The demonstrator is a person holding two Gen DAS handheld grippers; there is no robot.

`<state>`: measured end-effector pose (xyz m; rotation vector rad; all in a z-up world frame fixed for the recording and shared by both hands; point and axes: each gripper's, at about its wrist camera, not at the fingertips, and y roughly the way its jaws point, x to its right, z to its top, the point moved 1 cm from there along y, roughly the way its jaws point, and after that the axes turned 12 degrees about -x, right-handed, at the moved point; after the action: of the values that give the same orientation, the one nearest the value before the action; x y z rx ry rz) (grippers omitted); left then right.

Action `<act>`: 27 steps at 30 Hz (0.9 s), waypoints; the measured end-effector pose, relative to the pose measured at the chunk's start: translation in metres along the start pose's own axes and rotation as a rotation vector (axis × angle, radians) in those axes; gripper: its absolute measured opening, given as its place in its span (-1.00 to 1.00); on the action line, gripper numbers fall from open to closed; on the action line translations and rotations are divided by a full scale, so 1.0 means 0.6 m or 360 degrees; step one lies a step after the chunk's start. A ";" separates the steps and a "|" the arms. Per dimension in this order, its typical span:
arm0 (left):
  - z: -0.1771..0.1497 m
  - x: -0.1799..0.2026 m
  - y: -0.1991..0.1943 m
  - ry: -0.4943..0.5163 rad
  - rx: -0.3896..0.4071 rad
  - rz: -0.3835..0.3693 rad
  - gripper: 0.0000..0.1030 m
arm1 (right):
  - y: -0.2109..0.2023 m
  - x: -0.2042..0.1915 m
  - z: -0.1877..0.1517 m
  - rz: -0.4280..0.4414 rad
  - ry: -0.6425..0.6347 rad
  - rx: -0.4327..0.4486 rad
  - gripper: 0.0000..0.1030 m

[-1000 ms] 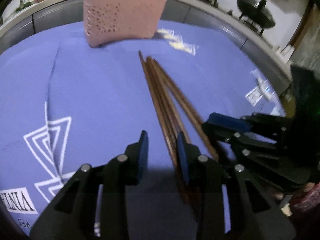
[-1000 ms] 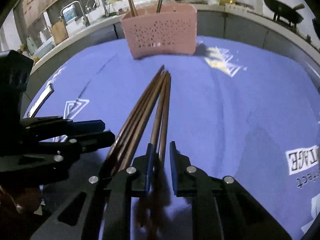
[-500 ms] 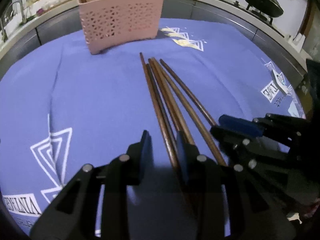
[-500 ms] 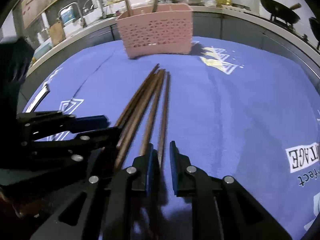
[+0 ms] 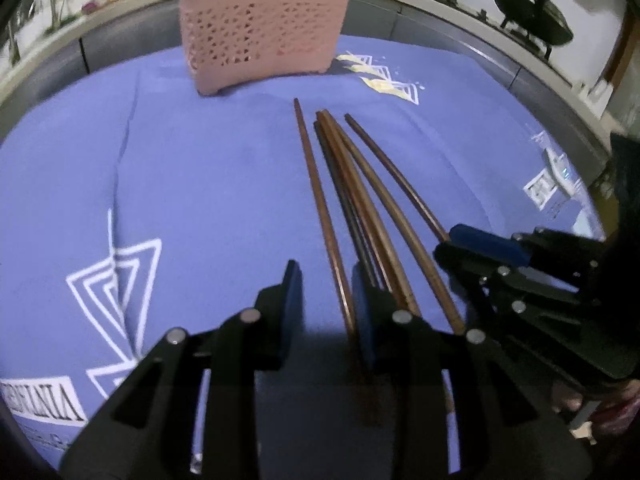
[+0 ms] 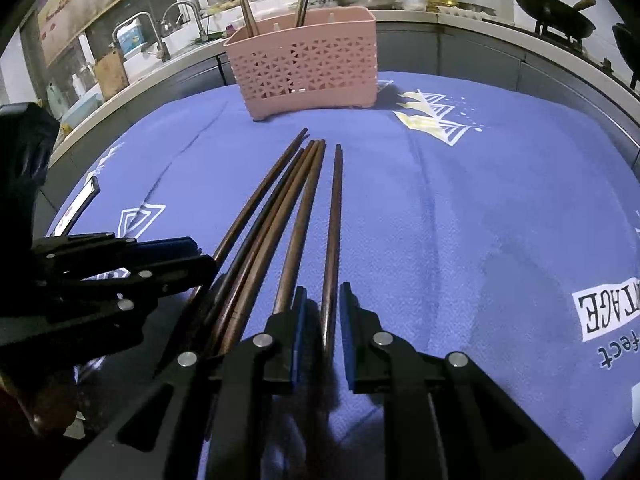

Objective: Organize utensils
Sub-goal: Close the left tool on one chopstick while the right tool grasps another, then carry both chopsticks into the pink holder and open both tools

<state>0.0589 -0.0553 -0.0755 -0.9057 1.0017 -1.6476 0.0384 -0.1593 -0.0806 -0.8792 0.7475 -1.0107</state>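
Our left gripper [image 5: 326, 300] and right gripper [image 6: 323, 318] are matte black linkages with round silver screws and blue pads on the fingers [image 6: 298, 320]. At five o'clock in the left view, a reddish patch is perhaps our skin.
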 end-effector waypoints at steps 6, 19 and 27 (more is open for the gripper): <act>0.005 0.021 0.008 0.0089 0.0044 0.0194 -0.65 | 0.001 -0.005 0.001 -0.0038 -0.0018 0.0013 -0.67; -0.031 -0.069 -0.022 0.0015 -0.0072 0.0058 -0.78 | -0.003 0.057 0.018 0.0051 0.0095 -0.0088 -0.85; 0.088 -0.050 0.025 0.0154 -0.0044 0.0221 -0.61 | 0.043 0.043 0.128 0.0011 -0.0037 -0.0151 -0.84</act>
<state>0.1193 -0.0400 -0.0719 -0.7628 1.1306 -1.5760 0.1229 -0.1563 -0.0720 -0.9683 0.7835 -0.9635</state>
